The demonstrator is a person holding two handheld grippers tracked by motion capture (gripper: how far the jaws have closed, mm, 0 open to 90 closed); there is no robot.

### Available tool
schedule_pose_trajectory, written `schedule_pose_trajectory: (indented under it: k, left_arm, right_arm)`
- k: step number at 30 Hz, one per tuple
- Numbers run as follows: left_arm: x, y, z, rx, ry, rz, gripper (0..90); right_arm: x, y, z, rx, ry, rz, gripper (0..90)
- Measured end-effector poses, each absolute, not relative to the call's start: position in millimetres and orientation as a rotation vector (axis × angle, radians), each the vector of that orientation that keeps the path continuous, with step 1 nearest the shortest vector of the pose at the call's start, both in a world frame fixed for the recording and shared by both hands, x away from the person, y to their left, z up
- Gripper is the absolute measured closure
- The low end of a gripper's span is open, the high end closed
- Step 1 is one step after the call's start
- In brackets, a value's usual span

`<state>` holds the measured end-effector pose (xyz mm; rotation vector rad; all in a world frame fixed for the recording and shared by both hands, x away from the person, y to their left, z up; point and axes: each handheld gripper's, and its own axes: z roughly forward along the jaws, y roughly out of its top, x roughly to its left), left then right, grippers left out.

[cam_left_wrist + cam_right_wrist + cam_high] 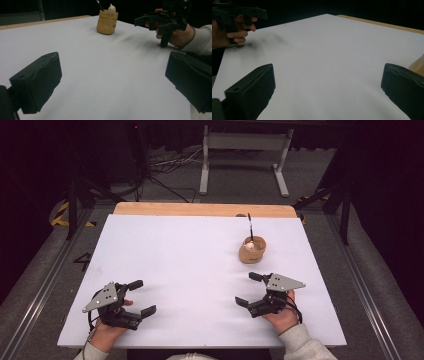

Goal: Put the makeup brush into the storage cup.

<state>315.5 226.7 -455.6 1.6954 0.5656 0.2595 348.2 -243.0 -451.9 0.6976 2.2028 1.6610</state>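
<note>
High view: left gripper (141, 297) and right gripper (248, 289) rest near, jaws apart, empty. The tan pot (252, 250) stands far right, untouched.
Left gripper view: pot (107, 22) far off.
Right gripper view: bare table (332, 50); nothing begun.

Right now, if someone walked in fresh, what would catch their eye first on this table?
Probably the small tan pot standing alone on the far right of the white table, with a dark stick and a little pale figure poking out of it. Next, the two black grippers at the near edge, left gripper and right gripper, both open and holding nothing.
</note>
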Motion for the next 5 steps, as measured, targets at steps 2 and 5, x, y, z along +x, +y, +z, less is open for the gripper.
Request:
schedule_pose_trajectory:
  k: [2, 5]
  left_arm:
    - [315.3, 226.2, -455.5, 1.698, 0.563, 0.259, 1.5]
    - [315.5, 226.0, -455.4, 1.698, 0.563, 0.260, 1.4]
  right_arm:
    - [348.0, -242.7, -451.8, 0.696, 2.201, 1.663, 0.0]
    - [347.6, -242.9, -451.4, 0.696, 2.199, 1.665, 0.0]
